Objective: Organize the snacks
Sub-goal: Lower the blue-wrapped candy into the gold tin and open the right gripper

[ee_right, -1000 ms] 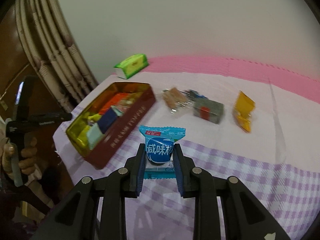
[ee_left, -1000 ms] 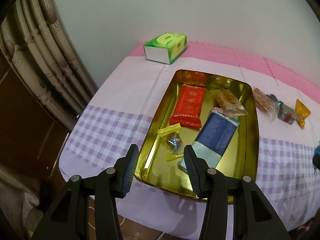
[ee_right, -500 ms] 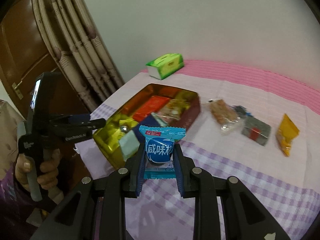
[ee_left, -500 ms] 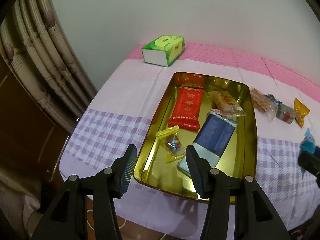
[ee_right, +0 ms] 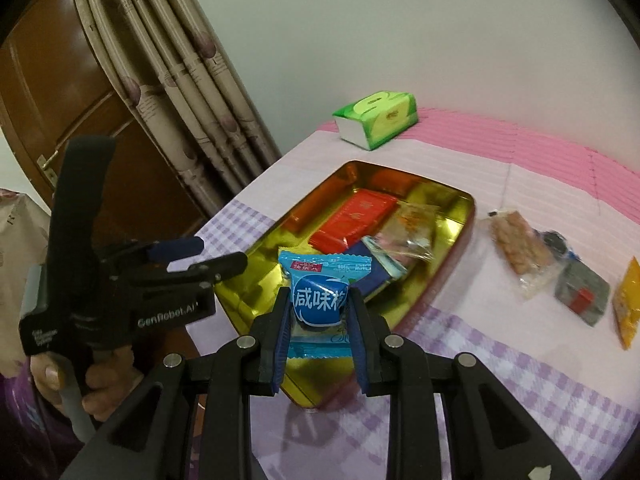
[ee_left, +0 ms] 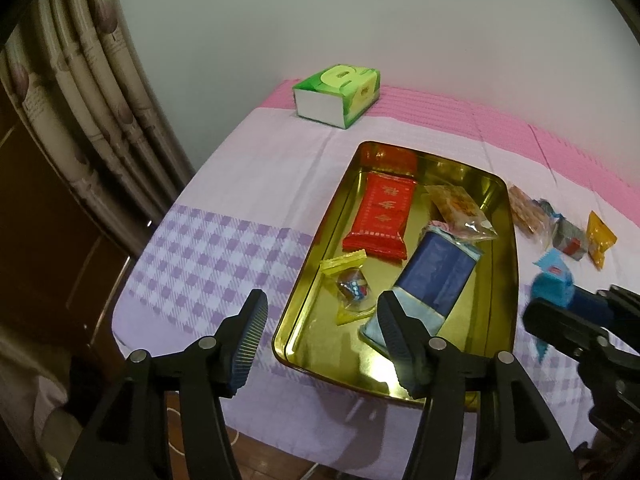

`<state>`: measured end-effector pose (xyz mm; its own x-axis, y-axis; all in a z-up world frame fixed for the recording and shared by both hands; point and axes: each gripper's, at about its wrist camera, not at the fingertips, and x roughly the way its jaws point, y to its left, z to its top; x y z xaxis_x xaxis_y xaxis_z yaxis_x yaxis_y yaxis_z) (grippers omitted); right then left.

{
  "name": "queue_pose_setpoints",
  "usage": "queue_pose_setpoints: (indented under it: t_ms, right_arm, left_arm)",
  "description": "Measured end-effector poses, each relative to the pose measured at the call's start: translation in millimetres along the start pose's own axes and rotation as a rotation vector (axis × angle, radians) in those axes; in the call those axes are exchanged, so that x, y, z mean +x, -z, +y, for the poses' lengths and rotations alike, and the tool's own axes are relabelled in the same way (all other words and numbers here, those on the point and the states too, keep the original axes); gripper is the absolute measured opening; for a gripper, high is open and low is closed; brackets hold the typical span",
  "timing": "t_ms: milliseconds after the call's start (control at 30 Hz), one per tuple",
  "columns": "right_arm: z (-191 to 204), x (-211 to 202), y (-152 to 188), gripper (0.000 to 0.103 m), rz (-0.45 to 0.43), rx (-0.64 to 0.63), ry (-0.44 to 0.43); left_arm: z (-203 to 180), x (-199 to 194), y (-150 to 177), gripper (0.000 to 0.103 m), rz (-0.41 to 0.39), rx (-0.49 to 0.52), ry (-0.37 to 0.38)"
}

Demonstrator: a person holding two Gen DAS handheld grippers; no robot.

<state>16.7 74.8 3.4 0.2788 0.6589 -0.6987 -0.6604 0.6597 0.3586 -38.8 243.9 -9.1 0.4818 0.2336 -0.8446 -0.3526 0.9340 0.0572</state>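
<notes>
My right gripper [ee_right: 320, 312] is shut on a blue snack packet [ee_right: 320, 300] and holds it in the air over the near end of the gold tin tray [ee_right: 460, 208]. The packet [ee_left: 554, 284] and right gripper also show at the right of the left wrist view. The tray [ee_left: 508, 320] holds a red packet [ee_left: 382, 216], a dark blue packet [ee_left: 436, 276], a clear orange packet [ee_left: 456, 208] and a small yellow candy packet [ee_left: 348, 280]. My left gripper [ee_left: 320, 332] is open and empty at the tray's near left corner.
A green tissue box [ee_left: 338, 94] stands at the back of the table. Right of the tray lie a clear cracker packet [ee_right: 520, 244], a grey packet [ee_right: 582, 298] and a yellow packet [ee_right: 628, 308]. A curtain [ee_right: 180, 80] and a wooden door [ee_right: 60, 80] are left of the table.
My right gripper has carried the blue packet left, from beside the tray to above its near end. My left gripper has drawn back a little and stays open.
</notes>
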Motion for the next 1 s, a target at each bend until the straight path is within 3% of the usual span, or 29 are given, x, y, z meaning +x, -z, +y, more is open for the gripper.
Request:
queue_pose_setpoints:
  t_ms: [167, 233, 367, 433, 633, 800, 1000]
  right_arm:
    - [4, 15, -9, 0.025, 0.017, 0.009, -0.020]
    - [5, 20, -11, 0.025, 0.025, 0.011, -0.025]
    - [7, 32, -16, 0.025, 0.038, 0.020, -0.037]
    - [8, 37, -18, 0.025, 0.044, 0.024, -0.039]
    - [8, 51, -25, 0.025, 0.053, 0.030, -0.045]
    - [10, 62, -31, 0.026, 0.059, 0.033, -0.049]
    - [11, 81, -36, 0.026, 0.089, 0.047, -0.045]
  left_arm:
    - [5, 3, -2, 0.060, 0.015, -0.017, 0.008]
    - [7, 4, -3, 0.067, 0.032, -0.030, 0.008]
    - [15, 3, -4, 0.071, 0.039, -0.064, 0.021]
    - [19, 5, -6, 0.082, 0.057, -0.084, 0.019]
    - [35, 0, -10, 0.086, 0.047, -0.160, 0.022]
    - [45, -1, -12, 0.086, 0.001, -0.155, -0.090]
    - [51, 3, -12, 0.086, -0.019, -0.164, -0.146]
